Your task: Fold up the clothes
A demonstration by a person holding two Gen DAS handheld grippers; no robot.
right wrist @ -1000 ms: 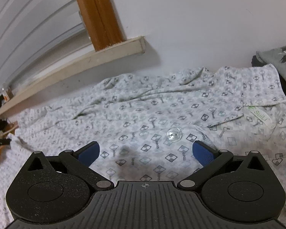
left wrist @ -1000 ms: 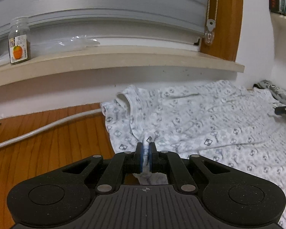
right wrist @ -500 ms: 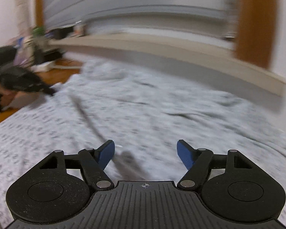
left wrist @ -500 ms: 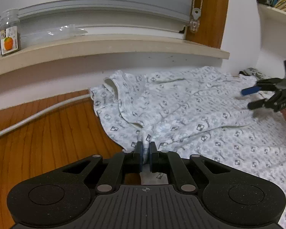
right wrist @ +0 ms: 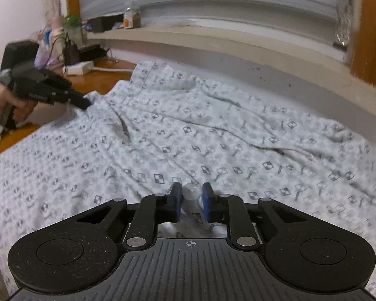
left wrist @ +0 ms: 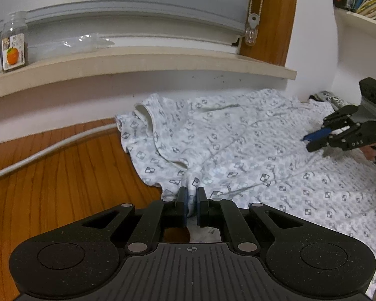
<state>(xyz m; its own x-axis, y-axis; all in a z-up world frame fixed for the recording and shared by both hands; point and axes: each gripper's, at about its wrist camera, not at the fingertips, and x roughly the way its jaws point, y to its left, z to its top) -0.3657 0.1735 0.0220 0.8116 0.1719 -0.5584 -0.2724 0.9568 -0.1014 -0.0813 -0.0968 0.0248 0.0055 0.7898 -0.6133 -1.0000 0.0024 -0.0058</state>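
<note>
A white shirt [left wrist: 250,150] with a grey checker print lies spread over the wooden surface [left wrist: 62,180]. My left gripper [left wrist: 191,200] is shut on a pinched fold at the shirt's near left edge. In the right wrist view the same left gripper [right wrist: 84,104] shows far left, its tip at the shirt's [right wrist: 188,130] edge. My right gripper [right wrist: 191,200] has its blue pads drawn in on a bunch of fabric beside a clear button [right wrist: 191,191]. In the left wrist view, the right gripper [left wrist: 310,141] rests low on the shirt's right side, held by a hand.
A window sill [left wrist: 137,60] runs along the back wall with a jar [left wrist: 13,42] on it. A white cable [left wrist: 50,150] crosses the wood at left. A dark garment [left wrist: 331,97] lies by the far right wall. A power strip [right wrist: 79,67] and plant sit far left.
The right gripper swung round from the collar side toward the window, dropped onto the shirt and drew its wide-open fingers in on fabric by the button. The left gripper kept its hold.
</note>
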